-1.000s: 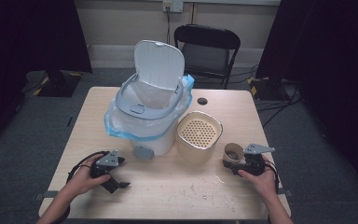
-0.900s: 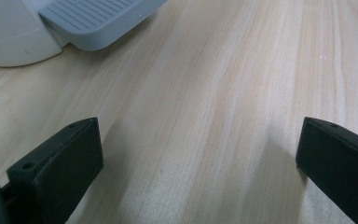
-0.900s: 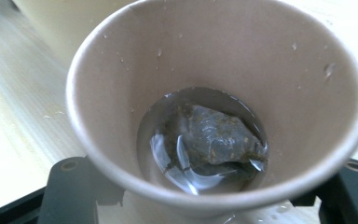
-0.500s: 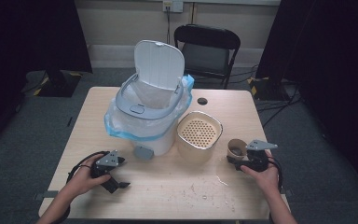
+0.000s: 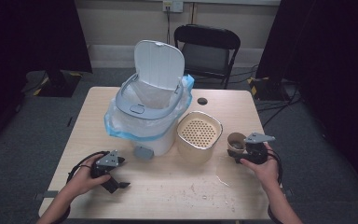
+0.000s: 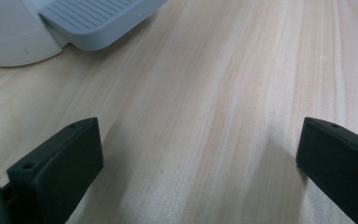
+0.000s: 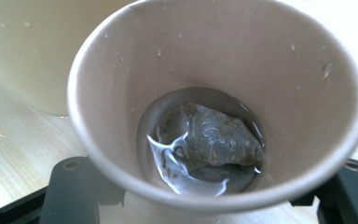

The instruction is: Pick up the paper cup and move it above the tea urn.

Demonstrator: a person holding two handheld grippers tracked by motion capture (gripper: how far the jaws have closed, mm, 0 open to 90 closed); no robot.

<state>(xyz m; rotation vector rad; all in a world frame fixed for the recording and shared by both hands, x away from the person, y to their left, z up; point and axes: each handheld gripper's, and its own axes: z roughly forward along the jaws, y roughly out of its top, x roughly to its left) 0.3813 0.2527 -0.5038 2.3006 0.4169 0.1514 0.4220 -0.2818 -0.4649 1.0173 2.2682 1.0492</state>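
Note:
A brown paper cup (image 5: 236,141) sits between the jaws of my right gripper (image 5: 237,150) at the table's right side, slightly raised, and the gripper is shut on it. In the right gripper view the cup (image 7: 214,93) holds a wet tea bag (image 7: 209,140) in a little liquid, with a black jaw on each side of the cup's base. My left gripper (image 5: 115,185) rests near the front left of the table (image 5: 168,186), open with nothing between its fingers (image 6: 60,163). Bare wood lies between them.
A white pedal bin (image 5: 149,116) with its lid up and a blue liner stands at the table's middle, its grey pedal (image 6: 93,18) just ahead of the left gripper. A cream container with a perforated insert (image 5: 199,133) stands left of the cup. A black chair (image 5: 207,46) stands behind the table.
My right gripper has lifted the paper cup a little and carried it slightly away from the front edge. The left gripper has stayed put.

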